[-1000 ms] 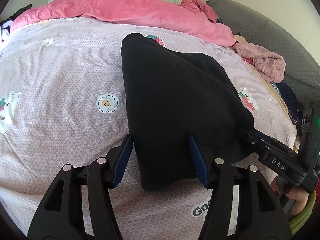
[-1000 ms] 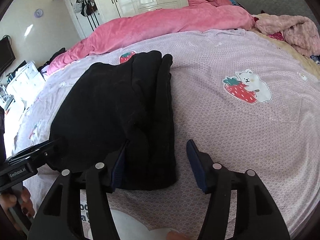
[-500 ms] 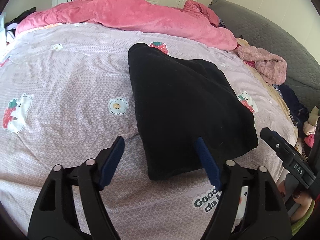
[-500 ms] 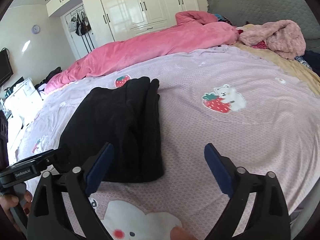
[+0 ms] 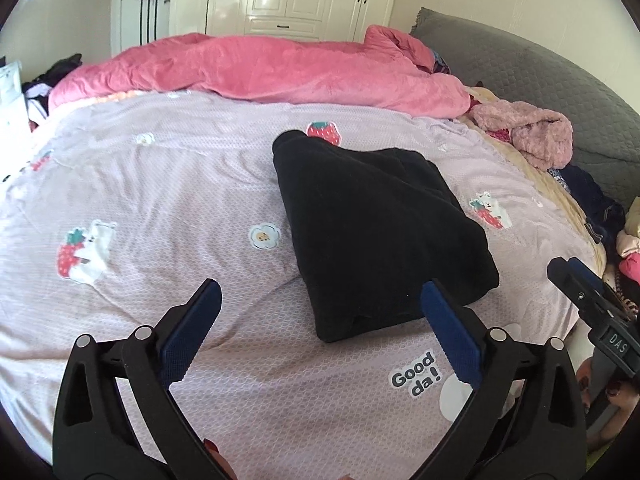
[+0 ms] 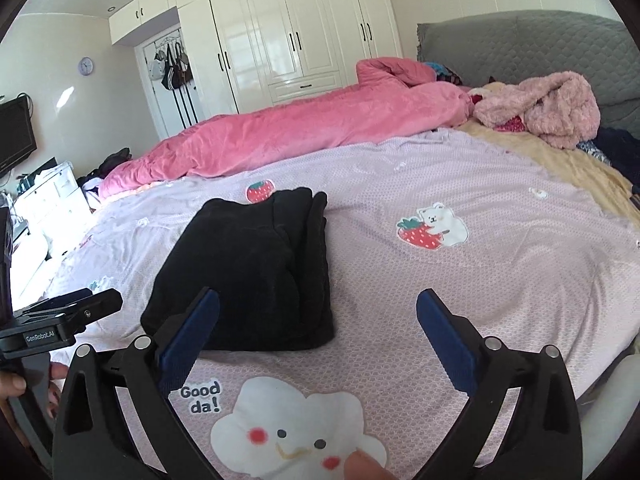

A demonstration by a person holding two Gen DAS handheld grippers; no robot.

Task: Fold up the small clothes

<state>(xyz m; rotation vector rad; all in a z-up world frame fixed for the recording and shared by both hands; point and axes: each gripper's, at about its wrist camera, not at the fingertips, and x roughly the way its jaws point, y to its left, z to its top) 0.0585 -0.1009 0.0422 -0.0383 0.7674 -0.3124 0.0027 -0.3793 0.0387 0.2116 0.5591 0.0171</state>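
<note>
1. The bed (image 5: 168,184) fills both views; its lilac printed sheet carries every item, and its near and side edges are cut off by the fisheye frame.
2. A pink duvet (image 5: 256,72) lies bunched along the far side of the bed, in front of a white wardrobe (image 6: 296,40).
3. A grey headboard (image 6: 520,48) stands at the right; its lower part is hidden behind a fluffy pink garment (image 6: 548,104).
4. The black garment (image 5: 376,232) lies folded flat near the middle of the sheet. Its layers are hard to separate because the fabric is uniformly dark.
5. The left gripper (image 5: 320,332) hovers at the garment's near edge, jaws spread wide and holding nothing.
6. The right gripper (image 6: 318,336) hovers beside the garment's near right corner, jaws spread wide and holding nothing.
</note>
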